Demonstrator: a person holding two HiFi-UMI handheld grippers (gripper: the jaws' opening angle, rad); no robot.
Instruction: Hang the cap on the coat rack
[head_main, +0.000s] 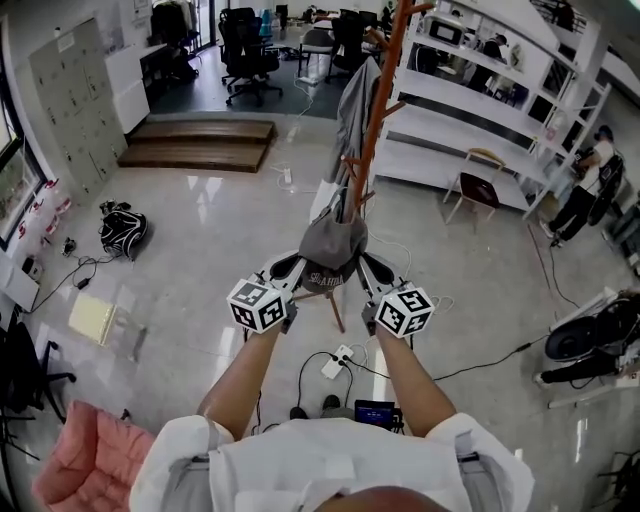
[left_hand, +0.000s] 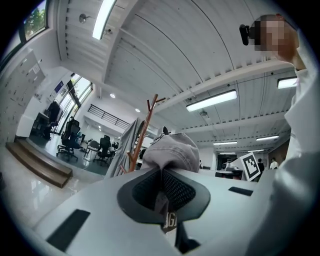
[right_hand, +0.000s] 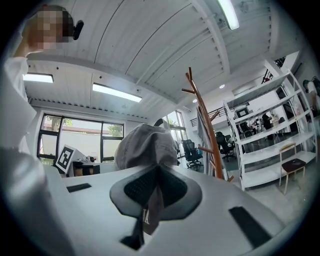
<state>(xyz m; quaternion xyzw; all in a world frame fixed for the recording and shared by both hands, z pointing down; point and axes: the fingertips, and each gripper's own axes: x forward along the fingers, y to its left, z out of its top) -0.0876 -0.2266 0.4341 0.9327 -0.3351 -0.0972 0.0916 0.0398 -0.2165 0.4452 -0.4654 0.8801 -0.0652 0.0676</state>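
A grey cap (head_main: 331, 246) hangs in the air between my two grippers, held by its lower edge on both sides. My left gripper (head_main: 297, 268) is shut on the cap's left rim, and the cap (left_hand: 172, 150) bulges above its closed jaws. My right gripper (head_main: 364, 268) is shut on the right rim, with the cap (right_hand: 145, 145) rising above its jaws too. The orange wooden coat rack (head_main: 378, 110) stands just beyond the cap, with a grey garment (head_main: 352, 110) draped on it. The coat rack (left_hand: 142, 132) shows left of the cap in one gripper view, and the coat rack (right_hand: 206, 130) right of it in the other.
White shelving (head_main: 500, 110) runs along the right, with a chair (head_main: 478, 190) before it. A black bag (head_main: 124, 230) lies on the glossy floor at left, near a wooden platform (head_main: 200, 145). A power strip (head_main: 338, 362) and cables lie at my feet. Another person (head_main: 588, 190) stands far right.
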